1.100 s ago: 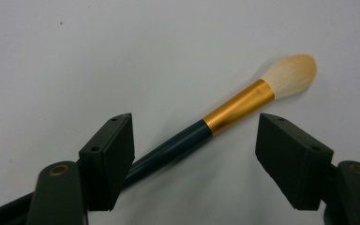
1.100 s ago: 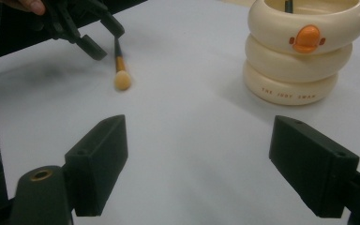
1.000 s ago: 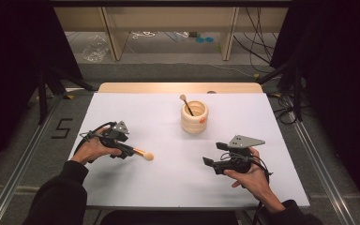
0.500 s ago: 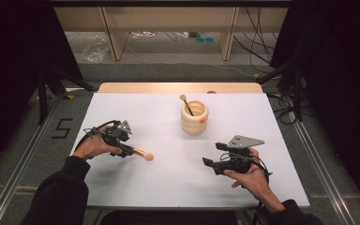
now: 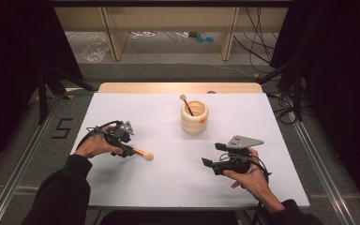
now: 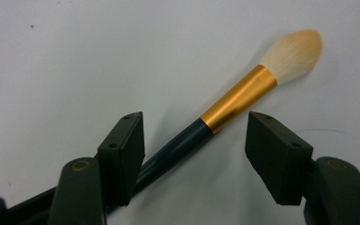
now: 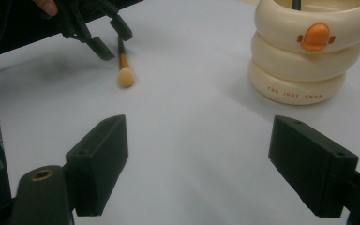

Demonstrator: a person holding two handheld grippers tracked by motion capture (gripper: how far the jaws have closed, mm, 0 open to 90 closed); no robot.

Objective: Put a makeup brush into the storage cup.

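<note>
- On the white table [image 5: 168, 187], a makeup brush [image 6: 206, 124] lies flat between the left gripper's [image 5: 130, 149] jaws, which have just been closing but don't clamp it yet.
- The right gripper [image 5: 209, 164] hovers released, well apart from the brush.
- A cream holder [image 5: 194, 117] stands farther back.

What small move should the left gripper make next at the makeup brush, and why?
Probably finish closing. The left gripper straddles the makeup brush lying on the white table; its fingers have just been closing, yet a gap remains on one side of the dark handle, so nothing is gripped yet.
</note>
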